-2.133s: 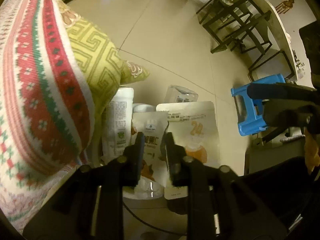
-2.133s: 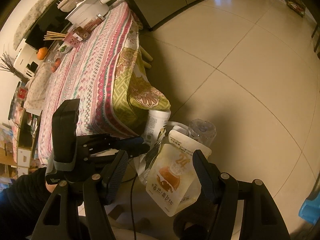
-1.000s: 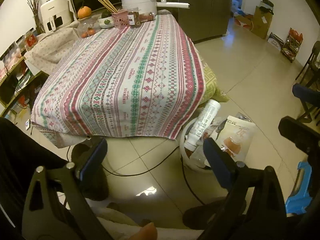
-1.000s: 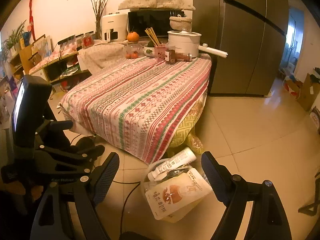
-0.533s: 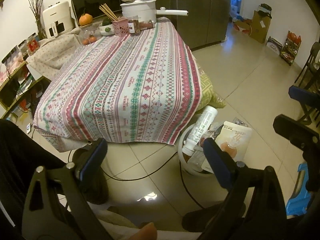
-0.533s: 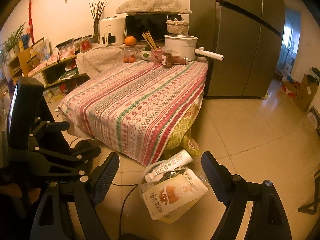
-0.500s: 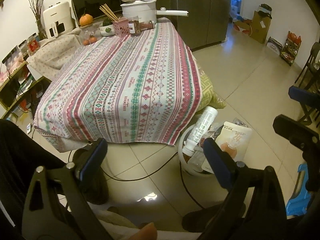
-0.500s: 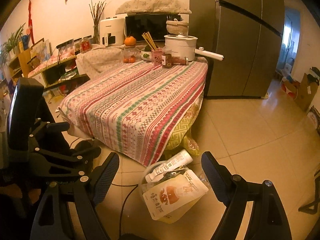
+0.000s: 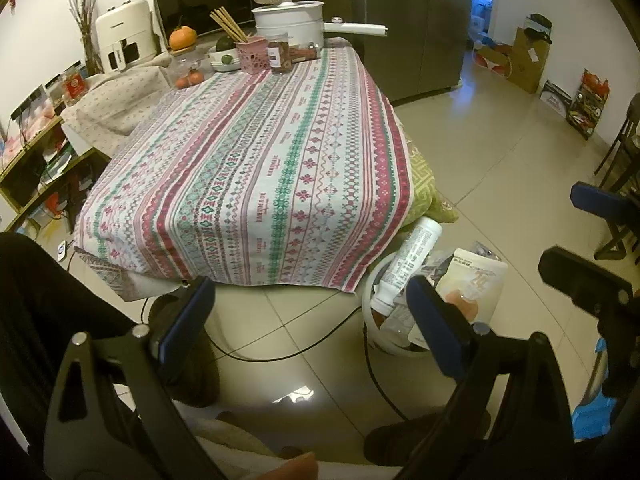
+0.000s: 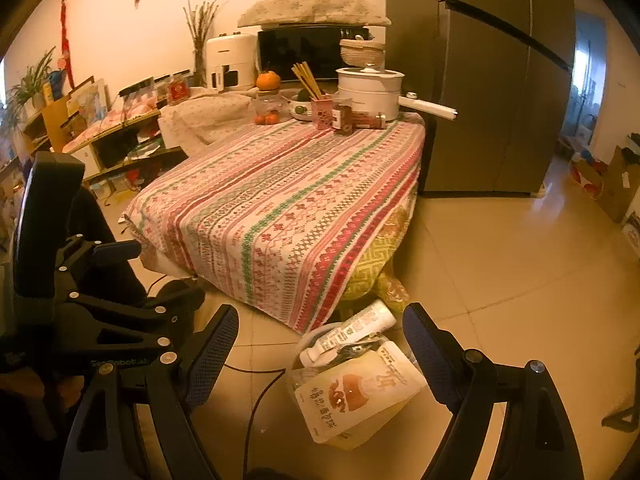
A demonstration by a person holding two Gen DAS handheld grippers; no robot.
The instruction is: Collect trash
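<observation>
A white trash bin (image 9: 370, 312) stands on the floor at the table's near corner, stuffed with a white bottle (image 9: 412, 260), a white snack pouch (image 9: 474, 284) and other wrappers. In the right wrist view the bin (image 10: 316, 340) holds the bottle (image 10: 352, 334) and pouch (image 10: 356, 394). My left gripper (image 9: 312, 312) is open and empty, raised well back from the bin. My right gripper (image 10: 320, 344) is open and empty, also above and short of the bin.
A low table with a striped cloth (image 9: 260, 168) carries a white pot (image 9: 290, 20), chopsticks, jars and fruit at its far end. A black cable (image 9: 312, 350) runs across the tiled floor. A fridge (image 10: 500, 92) stands behind. Chairs (image 9: 620, 168) stand at right.
Both grippers pulled up and back from the bin. The left, shut on a pouch at the bin two seconds ago, is now open and empty. Little movement in the last half second.
</observation>
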